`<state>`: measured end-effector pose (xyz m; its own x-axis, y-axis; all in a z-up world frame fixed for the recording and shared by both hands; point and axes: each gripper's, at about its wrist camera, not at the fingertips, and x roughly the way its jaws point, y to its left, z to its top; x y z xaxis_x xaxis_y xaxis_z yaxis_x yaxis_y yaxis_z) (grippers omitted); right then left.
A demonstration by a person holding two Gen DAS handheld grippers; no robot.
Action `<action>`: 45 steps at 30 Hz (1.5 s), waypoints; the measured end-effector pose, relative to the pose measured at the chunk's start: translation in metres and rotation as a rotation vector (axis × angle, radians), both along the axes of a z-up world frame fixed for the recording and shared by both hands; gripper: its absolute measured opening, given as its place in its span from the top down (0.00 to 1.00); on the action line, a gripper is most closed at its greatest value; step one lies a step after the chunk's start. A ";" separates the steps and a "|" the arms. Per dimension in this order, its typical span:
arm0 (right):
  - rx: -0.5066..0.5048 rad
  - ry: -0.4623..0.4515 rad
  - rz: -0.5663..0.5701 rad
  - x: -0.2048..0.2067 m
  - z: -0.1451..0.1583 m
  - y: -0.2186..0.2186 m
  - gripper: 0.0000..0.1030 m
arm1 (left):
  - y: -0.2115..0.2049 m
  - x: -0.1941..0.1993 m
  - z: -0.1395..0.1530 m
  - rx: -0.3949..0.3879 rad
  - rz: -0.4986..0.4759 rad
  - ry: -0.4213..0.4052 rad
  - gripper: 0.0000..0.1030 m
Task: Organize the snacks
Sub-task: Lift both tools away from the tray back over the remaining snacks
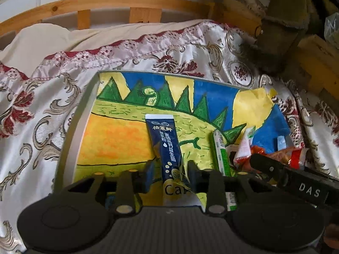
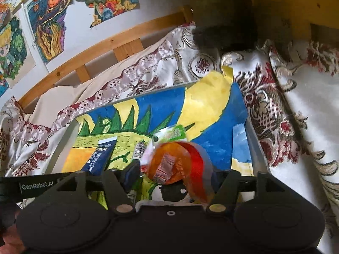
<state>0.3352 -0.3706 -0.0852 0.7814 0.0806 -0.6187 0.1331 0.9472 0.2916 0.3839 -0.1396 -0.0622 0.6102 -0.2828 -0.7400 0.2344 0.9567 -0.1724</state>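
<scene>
A grey tray (image 1: 70,139) lined with a painted picture lies on the bed. A dark blue sachet (image 1: 167,144) lies flat on it, its near end between the jaws of my left gripper (image 1: 171,169), which stand a little apart from it on both sides. A green-and-white stick (image 1: 221,154) and a white-red packet (image 1: 243,150) lie to its right. My right gripper (image 2: 173,175) is open over the tray (image 2: 254,146). A blurred orange-red packet (image 2: 175,165) sits between its jaws, and the left pad is clear of it. The blue sachet (image 2: 101,158) lies to its left.
A patterned white, red and gold bedspread (image 1: 42,110) surrounds the tray. A wooden bed rail (image 1: 84,4) runs behind it, with drawings (image 2: 48,21) on the wall. A dark olive plush mass (image 1: 281,31) sits at the far right corner.
</scene>
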 end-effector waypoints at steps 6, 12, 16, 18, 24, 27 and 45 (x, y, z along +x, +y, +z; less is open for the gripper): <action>-0.010 -0.078 -0.002 -0.025 0.032 0.010 0.15 | 0.017 -0.027 0.031 -0.015 0.040 -0.054 0.34; -0.040 -0.183 0.009 -0.070 0.074 0.024 0.04 | 0.045 -0.069 0.072 -0.052 0.088 -0.134 0.17; -0.060 -0.229 0.030 -0.100 0.096 0.035 0.01 | 0.064 -0.101 0.095 -0.056 0.107 -0.183 0.09; -0.084 -0.252 0.044 -0.118 0.106 0.044 0.01 | 0.074 -0.119 0.103 -0.059 0.119 -0.202 0.06; -0.117 -0.304 0.065 -0.173 0.121 0.063 0.01 | 0.095 -0.170 0.117 -0.064 0.134 -0.233 0.02; -0.115 -0.333 0.062 -0.198 0.125 0.069 0.01 | 0.102 -0.195 0.120 -0.056 0.131 -0.251 0.01; -0.187 -0.209 0.114 -0.285 0.096 0.123 0.01 | 0.139 -0.285 0.093 0.042 0.081 -0.179 0.00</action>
<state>0.0501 -0.2475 0.0109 0.8859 0.0750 -0.4577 -0.0216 0.9924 0.1207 0.0991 -0.0009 0.0304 0.7529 -0.1989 -0.6274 0.1800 0.9791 -0.0944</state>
